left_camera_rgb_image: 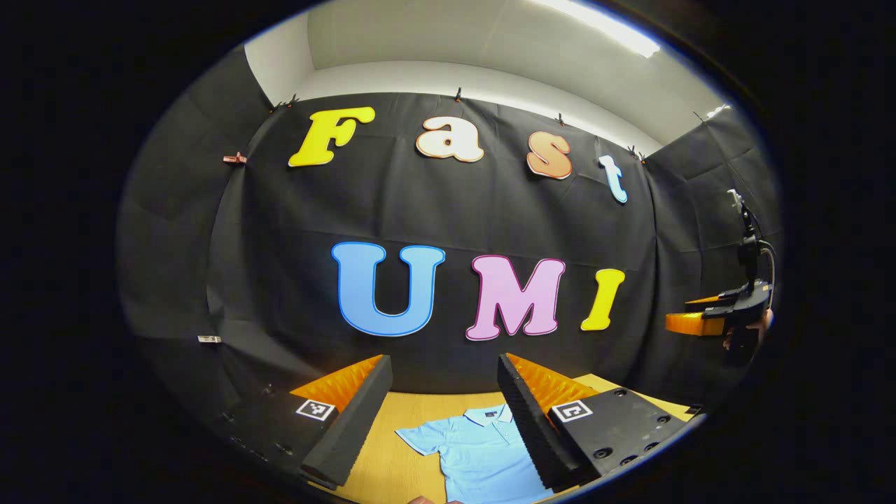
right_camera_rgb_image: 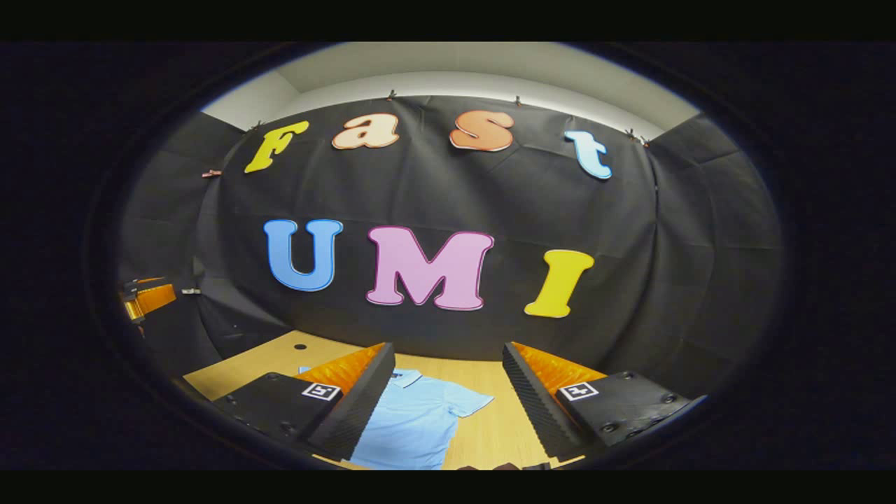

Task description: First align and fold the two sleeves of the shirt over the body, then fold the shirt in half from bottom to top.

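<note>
Lying flat on the wooden table [left_camera_rgb_image: 392,434], the shirt [left_camera_rgb_image: 483,448] is untouched; both tools gape, empty.

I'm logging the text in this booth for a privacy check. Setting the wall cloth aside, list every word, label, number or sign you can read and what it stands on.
Readable words or numbers: none.
Square black-and-white coded markers on the left gripper and on the right gripper: patterns, not text.
Light blue short-sleeved polo shirt on the wooden table: no print visible.
</note>
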